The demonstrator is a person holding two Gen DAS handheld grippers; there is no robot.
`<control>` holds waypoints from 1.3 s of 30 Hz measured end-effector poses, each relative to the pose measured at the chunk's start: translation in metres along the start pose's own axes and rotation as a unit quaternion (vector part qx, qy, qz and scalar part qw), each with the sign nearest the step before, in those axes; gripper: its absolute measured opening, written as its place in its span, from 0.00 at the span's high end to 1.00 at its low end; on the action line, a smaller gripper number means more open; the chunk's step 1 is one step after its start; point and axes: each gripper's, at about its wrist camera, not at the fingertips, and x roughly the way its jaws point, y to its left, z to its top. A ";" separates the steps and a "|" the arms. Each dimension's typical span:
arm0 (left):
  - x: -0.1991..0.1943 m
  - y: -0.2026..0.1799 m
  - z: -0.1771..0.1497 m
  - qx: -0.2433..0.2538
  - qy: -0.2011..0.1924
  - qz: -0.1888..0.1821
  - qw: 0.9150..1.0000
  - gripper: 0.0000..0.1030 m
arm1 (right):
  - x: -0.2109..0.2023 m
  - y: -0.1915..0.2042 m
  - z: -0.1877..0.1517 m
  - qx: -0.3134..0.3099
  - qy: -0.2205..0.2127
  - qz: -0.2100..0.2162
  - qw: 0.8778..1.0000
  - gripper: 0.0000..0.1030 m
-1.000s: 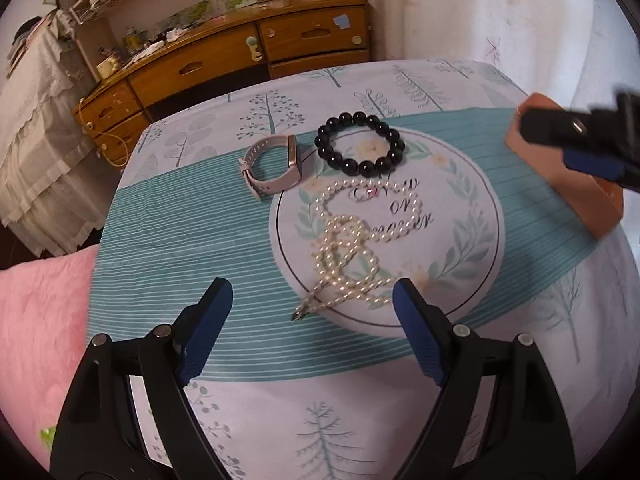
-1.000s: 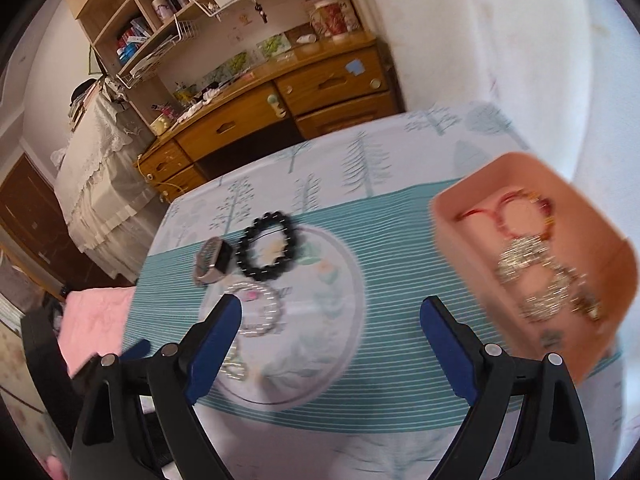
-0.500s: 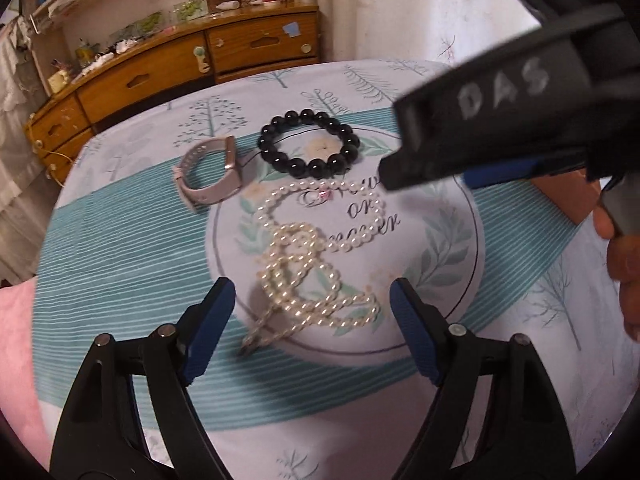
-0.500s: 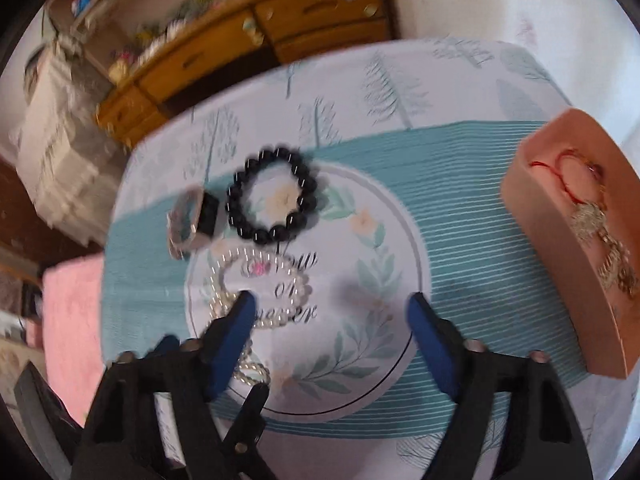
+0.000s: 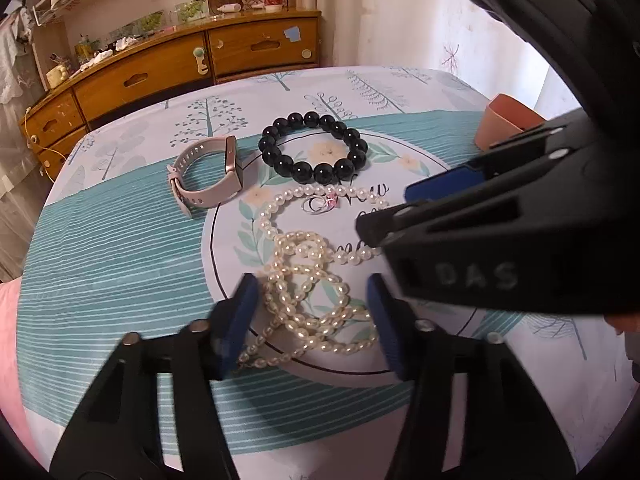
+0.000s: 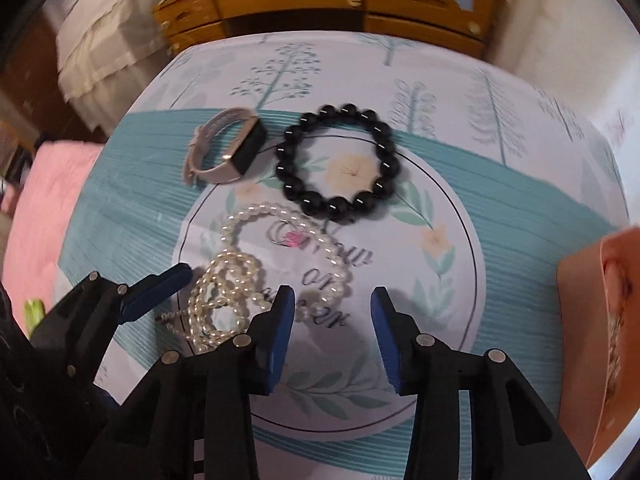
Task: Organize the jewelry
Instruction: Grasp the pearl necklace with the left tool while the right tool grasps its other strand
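Note:
A tangled pearl necklace [image 5: 308,280] lies on the round print of the tablecloth; it also shows in the right wrist view [image 6: 240,280]. My left gripper [image 5: 312,308] is open, its blue pads either side of the near pearl loops. My right gripper [image 6: 332,316] is open, low over the cloth just right of the pearls, and crosses the left wrist view from the right. A black bead bracelet [image 5: 314,148] [image 6: 340,160] and a beige smartwatch [image 5: 208,176] [image 6: 228,152] lie behind. A small ring with a pink stone [image 5: 326,204] [image 6: 290,238] sits inside the pearl loop.
A peach jewelry box [image 6: 600,340] stands at the table's right edge, its corner visible in the left wrist view [image 5: 504,120]. A wooden dresser [image 5: 180,68] stands behind the table. A pink cushion [image 6: 44,208] lies to the left.
Both grippers have moved in and down toward the pearl necklace and narrowed their jaws somewhat. The right gripper swung left, away from the peach box, into the left wrist view.

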 end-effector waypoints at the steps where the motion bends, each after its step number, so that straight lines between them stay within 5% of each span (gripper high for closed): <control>1: -0.001 0.000 0.000 0.001 -0.002 0.000 1.000 0.65 | 0.001 0.003 0.001 -0.009 -0.002 -0.002 1.000 0.61; 5: -0.004 0.002 -0.001 -0.006 -0.001 0.006 1.000 0.91 | 0.003 0.009 0.005 -0.035 -0.008 -0.008 0.999 0.66; 17: -0.030 0.023 -0.013 -0.015 0.021 -0.029 0.999 0.92 | 0.006 0.025 -0.001 -0.110 -0.029 -0.007 0.993 0.68; 21: -0.044 0.031 -0.016 -0.033 0.017 -0.039 0.999 0.92 | 0.007 0.026 0.000 -0.103 -0.035 -0.004 0.994 0.73; 25: -0.058 0.037 -0.015 -0.039 0.006 -0.044 0.998 0.92 | 0.007 0.021 0.004 -0.084 -0.040 -0.008 0.996 0.92; 39: -0.119 0.049 0.021 -0.053 -0.046 -0.064 0.995 0.92 | -0.024 0.014 0.010 -0.040 -0.019 0.012 0.999 0.93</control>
